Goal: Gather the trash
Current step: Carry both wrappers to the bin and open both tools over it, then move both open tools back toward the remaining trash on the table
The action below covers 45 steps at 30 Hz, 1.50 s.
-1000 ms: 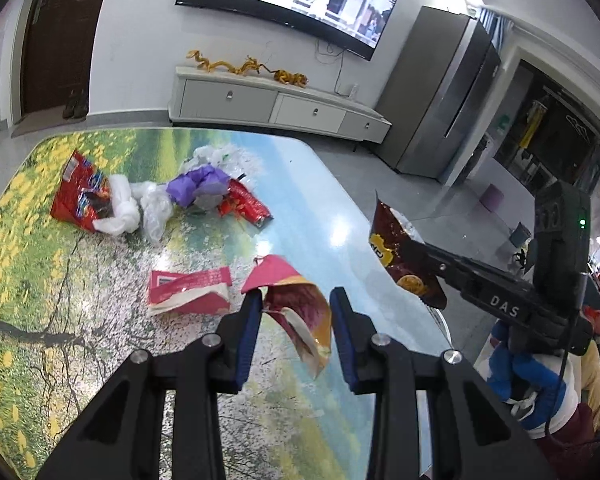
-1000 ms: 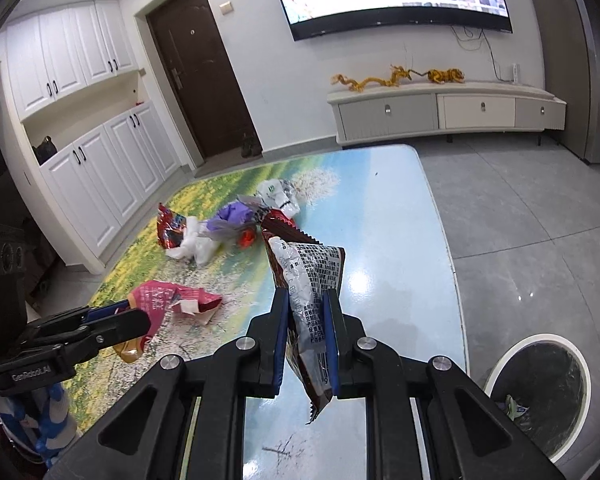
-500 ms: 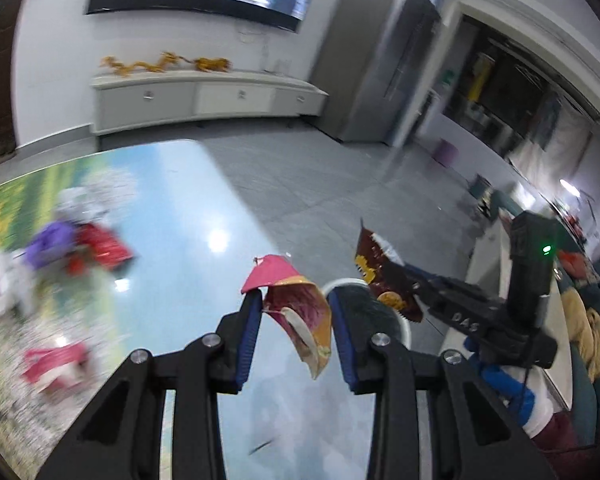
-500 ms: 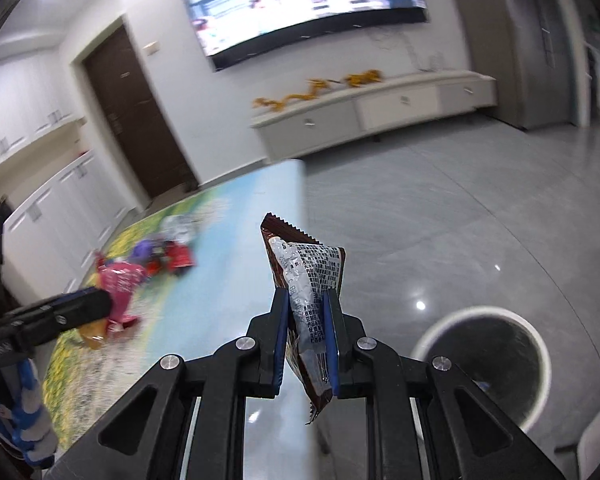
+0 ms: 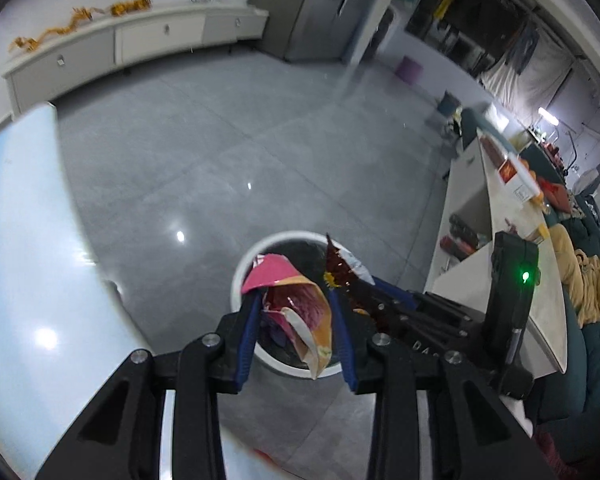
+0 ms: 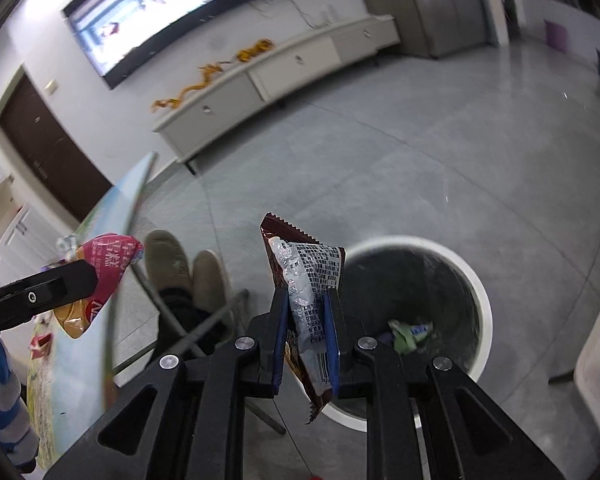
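Note:
My left gripper (image 5: pixel 296 320) is shut on a pink and orange snack wrapper (image 5: pixel 296 304) and holds it above the round white-rimmed trash bin (image 5: pixel 260 248) on the floor. My right gripper (image 6: pixel 306 320) is shut on a brown and silver wrapper (image 6: pixel 304 276), held beside the same bin (image 6: pixel 476 280), which holds a few scraps. The right gripper with its brown wrapper (image 5: pixel 340 268) shows to the right in the left wrist view. The left gripper's pink wrapper (image 6: pixel 100 272) shows at the left in the right wrist view.
The glossy picture-topped table (image 5: pixel 16 240) lies to the left, its edge (image 6: pixel 128 216) beside the bin. A person's feet in beige slippers (image 6: pixel 188 264) stand by the table. A white counter (image 5: pixel 500 208) is on the right. A white TV cabinet (image 6: pixel 280 76) stands along the far wall.
Both grippers have swung away from the table to the right, carrying their wrappers over and beside the trash bin. The trash pile on the table has left the view.

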Available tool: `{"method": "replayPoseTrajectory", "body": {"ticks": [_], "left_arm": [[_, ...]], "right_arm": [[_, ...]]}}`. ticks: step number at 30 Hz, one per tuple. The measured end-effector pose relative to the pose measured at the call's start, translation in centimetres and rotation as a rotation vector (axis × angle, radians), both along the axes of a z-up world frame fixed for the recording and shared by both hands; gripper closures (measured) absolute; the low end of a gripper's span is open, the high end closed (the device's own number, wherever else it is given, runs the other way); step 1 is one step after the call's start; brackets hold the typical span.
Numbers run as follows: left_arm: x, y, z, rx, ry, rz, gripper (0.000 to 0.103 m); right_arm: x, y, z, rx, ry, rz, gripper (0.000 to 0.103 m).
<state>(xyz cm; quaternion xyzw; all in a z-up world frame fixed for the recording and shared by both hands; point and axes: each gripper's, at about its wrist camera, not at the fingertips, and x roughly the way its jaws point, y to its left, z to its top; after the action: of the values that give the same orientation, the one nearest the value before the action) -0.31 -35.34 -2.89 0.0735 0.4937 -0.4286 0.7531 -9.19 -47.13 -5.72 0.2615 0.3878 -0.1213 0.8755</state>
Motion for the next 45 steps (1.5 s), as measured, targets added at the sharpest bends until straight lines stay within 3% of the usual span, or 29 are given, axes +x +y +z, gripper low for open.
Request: {"method": "replayPoseTrajectory", "body": {"ticks": [10, 12, 14, 15, 23, 33, 39, 45], "left_arm": [[1.2, -5.9, -4.8, 0.081, 0.132, -0.037, 0.064], [1.3, -6.3, -5.4, 0.085, 0.149, -0.037, 0.05], [1.3, -6.5, -5.7, 0.084, 0.161, -0.03, 0.044], [1.4, -6.6, -5.8, 0.084, 0.168, -0.032, 0.044], [1.2, -6.1, -5.3, 0.073, 0.158, -0.028, 0.044], [-0.2, -2.6, -1.4, 0.013, -0.016, 0.018, 0.044], [-1.2, 1.5, 2.0, -0.03, -0.169, 0.06, 0.044], [-1.9, 6.2, 4.1, -0.026, -0.258, 0.104, 0.044]], "right_arm": [[0.2, -3.1, -5.5, 0.079, 0.102, -0.058, 0.078], [0.2, -3.4, -6.1, 0.087, 0.113, -0.065, 0.07], [0.1, -3.6, -6.4, 0.092, 0.12, -0.076, 0.059], [-0.2, -3.8, -6.7, 0.095, 0.122, -0.082, 0.055], [-0.1, -3.9, -6.5, 0.073, 0.141, -0.093, 0.053], [-0.7, -2.7, -4.0, 0.012, 0.134, -0.093, 0.053], [-1.1, -0.9, -0.9, -0.052, 0.101, -0.08, 0.053], [-0.7, 1.5, 3.0, -0.124, 0.059, -0.045, 0.052]]}}
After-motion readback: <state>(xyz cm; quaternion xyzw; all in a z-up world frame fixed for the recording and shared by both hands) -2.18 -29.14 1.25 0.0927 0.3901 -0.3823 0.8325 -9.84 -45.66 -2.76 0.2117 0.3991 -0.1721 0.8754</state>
